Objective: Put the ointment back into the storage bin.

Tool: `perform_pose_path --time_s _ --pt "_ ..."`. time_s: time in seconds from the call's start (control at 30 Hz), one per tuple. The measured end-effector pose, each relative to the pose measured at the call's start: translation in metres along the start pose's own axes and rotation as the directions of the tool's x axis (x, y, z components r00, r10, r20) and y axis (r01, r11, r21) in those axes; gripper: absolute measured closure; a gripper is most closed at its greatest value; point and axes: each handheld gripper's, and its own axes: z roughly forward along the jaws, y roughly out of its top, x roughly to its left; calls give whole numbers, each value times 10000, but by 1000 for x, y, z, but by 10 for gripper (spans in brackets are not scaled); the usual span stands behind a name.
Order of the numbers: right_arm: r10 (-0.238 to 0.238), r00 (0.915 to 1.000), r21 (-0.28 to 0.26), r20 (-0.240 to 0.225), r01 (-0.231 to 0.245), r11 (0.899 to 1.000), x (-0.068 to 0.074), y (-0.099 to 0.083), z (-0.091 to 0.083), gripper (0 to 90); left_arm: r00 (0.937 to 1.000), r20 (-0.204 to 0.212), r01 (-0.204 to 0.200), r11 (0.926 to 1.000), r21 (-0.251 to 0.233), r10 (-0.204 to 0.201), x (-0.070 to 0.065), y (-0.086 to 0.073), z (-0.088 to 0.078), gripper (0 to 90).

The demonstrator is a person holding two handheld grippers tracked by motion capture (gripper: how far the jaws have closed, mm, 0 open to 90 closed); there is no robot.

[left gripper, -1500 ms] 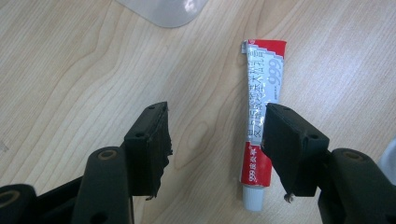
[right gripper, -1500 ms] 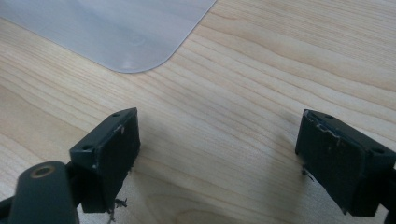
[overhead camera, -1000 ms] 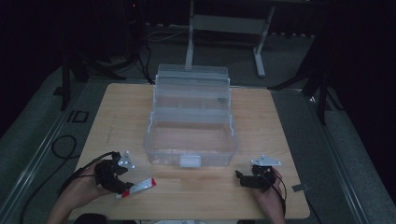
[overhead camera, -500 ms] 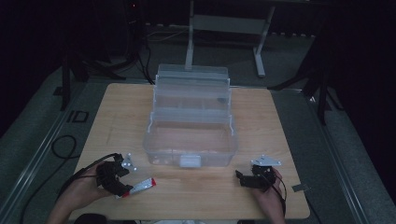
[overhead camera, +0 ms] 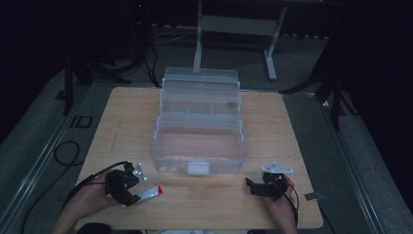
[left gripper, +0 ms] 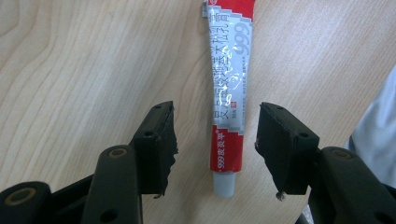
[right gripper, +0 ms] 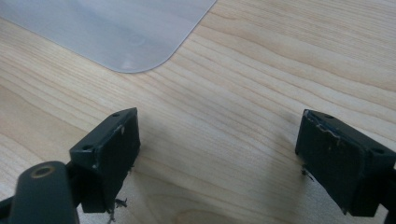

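Wooden table (overhead camera: 122,112); grey floor, black cable (overhead camera: 63,153) left; metal stand (overhead camera: 234,24) behind, possibly desk frame.

Both tongs are black. The left tongs (overhead camera: 127,185) end in two blocky jaws with round screw holes and brass-coloured pivot pins, and a black cable trails from them. The right tongs (overhead camera: 258,186) carry a grey three-cornered plate on top; their jaw pads look scuffed and frayed at the edges.

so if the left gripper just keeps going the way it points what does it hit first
Probably the red and white tube: it lies on the table between the open jaws of the left gripper, cap end nearest, so going on would take the jaws along both its sides.
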Motion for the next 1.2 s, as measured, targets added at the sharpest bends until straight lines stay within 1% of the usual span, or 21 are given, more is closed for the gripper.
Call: perform_pose_path --time_s 0.03,0.1,0.23,0.37,0.43,0.47,0.63,0.77,0.83,0.9,1.0,1.07,1.2 --pt "0 10000 0 0 0 10000 0 0 0 136 10000 0 0 10000 0 0 0 0 0 473" --pt "1 10000 -1 0 -1 10000 0 0 0 136 10000 65 28 9998 196 -29 0 3 2 475" --pt "-1 10000 -1 1 1 10000 0 0 0 136 10000 67 1 9993 387 -3 -1 6 4 480" --pt "-2 10000 -1 2 2 10000 0 0 0 136 9998 185 -17 9987 505 8 -1 9 7 480" --pt "0 10000 0 1 0 10000 0 0 0 136 9998 191 3 9979 644 -16 -1 10 8 483" --pt "0 10000 -1 1 0 10000 0 0 0 136 9997 217 74 9972 738 -91 -2 12 9 482" --pt "2 10000 0 1 -2 10000 0 0 0 136 9996 263 98 9955 943 -123 -2 16 11 481" --pt "1 10000 -1 1 -1 10000 0 0 0 136 9995 297 26 9937 1124 -60 -4 19 13 488" --pt "2 10000 0 1 -2 10000 0 0 0 136 9996 270 -72 9913 1313 37 -6 20 15 490" --pt "0 10000 -1 1 0 10000 0 0 0 136 9992 384 -129 9908 1344 78 -6 21 16 492" --pt "2 10000 0 1 -2 10000 0 0 0 136 9992 391 -89 9895 1441 33 -6 21 20 503" --pt "-1 10000 3 -3 1 10000 0 0 0 136 9992 411 -91 9883 1524 29 -5 21 21 526" --pt "1 10000 -1 -1 -1 10000 0 0 0 136 9993 363 -141 9860 1660 82 -5 21 23 544"
